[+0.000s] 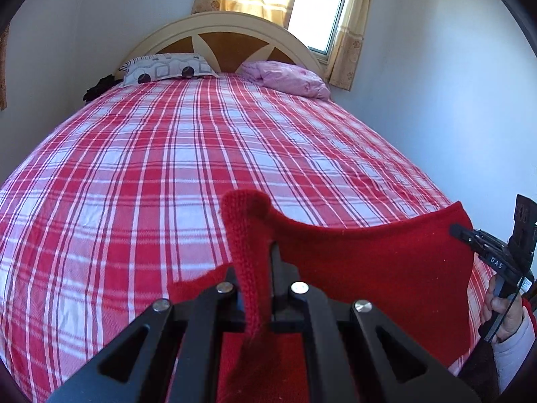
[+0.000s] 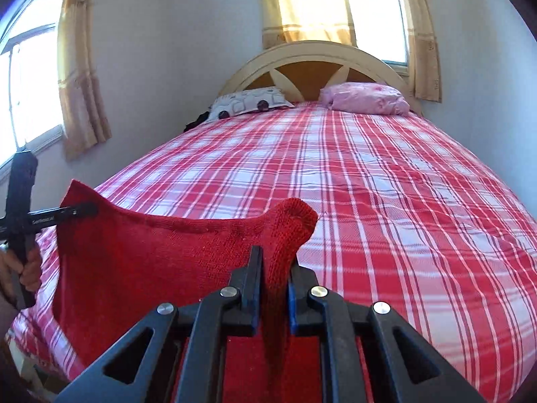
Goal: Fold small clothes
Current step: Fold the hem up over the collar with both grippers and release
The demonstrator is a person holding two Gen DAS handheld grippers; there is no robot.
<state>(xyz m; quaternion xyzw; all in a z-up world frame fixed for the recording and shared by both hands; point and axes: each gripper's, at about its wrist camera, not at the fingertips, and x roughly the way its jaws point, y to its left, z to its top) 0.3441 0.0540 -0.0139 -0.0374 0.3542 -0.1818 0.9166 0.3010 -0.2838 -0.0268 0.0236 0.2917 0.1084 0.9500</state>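
A red knitted garment (image 1: 386,262) hangs stretched in the air between both grippers, above the near end of the bed. My left gripper (image 1: 255,262) is shut on one rolled corner of it, which sticks up between the fingers. In the right wrist view the garment (image 2: 141,262) sags to the left, and my right gripper (image 2: 275,268) is shut on its other rolled corner. Each gripper shows at the edge of the other's view, the right gripper (image 1: 465,231) and the left gripper (image 2: 85,210), each pinching the cloth's far corner, held by a person's hand.
The bed (image 1: 188,154) has a red and white checked sheet. A patterned pillow (image 1: 164,67) and a pink pillow (image 1: 288,77) lie by the cream headboard (image 1: 221,30). Curtained windows (image 2: 30,77) stand on the left wall and behind the headboard. Walls run close along both sides.
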